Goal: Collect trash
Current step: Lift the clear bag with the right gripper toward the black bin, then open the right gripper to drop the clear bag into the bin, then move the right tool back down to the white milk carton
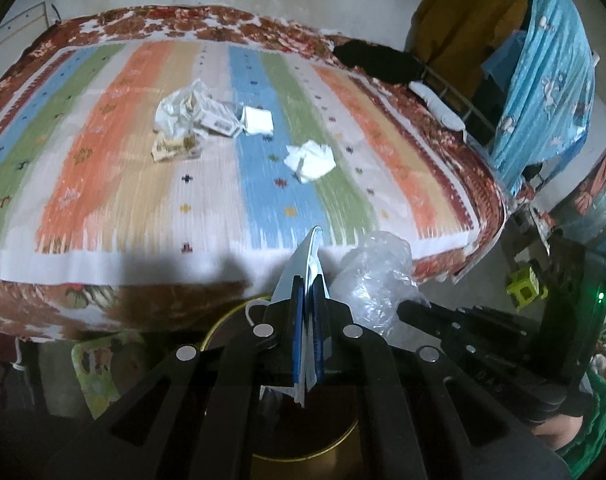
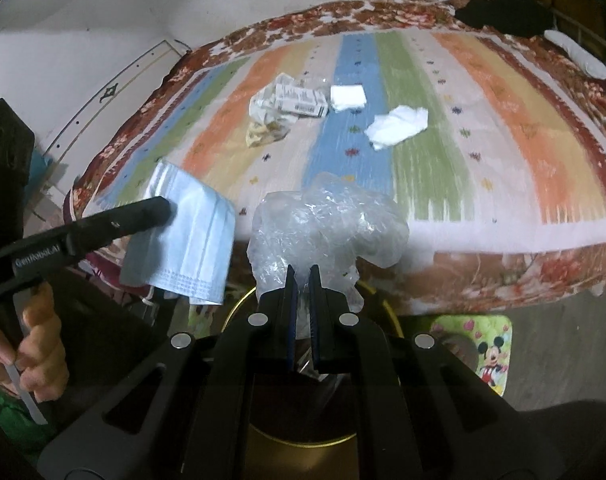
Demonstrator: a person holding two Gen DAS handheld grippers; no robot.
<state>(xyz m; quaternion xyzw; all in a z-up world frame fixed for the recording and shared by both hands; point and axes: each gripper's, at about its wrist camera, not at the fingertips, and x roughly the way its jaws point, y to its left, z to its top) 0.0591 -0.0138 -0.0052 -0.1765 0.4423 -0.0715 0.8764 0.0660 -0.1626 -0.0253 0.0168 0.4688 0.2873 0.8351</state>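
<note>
My left gripper (image 1: 307, 280) is shut on a light blue face mask (image 1: 303, 256), seen edge-on here and flat in the right wrist view (image 2: 191, 232). My right gripper (image 2: 302, 270) is shut on a crumpled clear plastic bag (image 2: 327, 220), which also shows in the left wrist view (image 1: 377, 276). Both are held over a round gold-rimmed bin (image 2: 383, 304) in front of the bed. On the striped bedspread (image 1: 103, 160) lie crumpled white tissue (image 1: 309, 160), a folded white tissue (image 1: 259, 120), a small box (image 1: 219, 122) and crumpled wrappers (image 1: 175, 120).
A cartoon-print stool (image 2: 487, 344) stands beside the bin. Blue cloth (image 1: 551, 80) hangs over a rack at the bed's right end. A black item (image 1: 375, 60) lies at the bed's far corner. A small green stool (image 1: 523, 288) is on the floor at the right.
</note>
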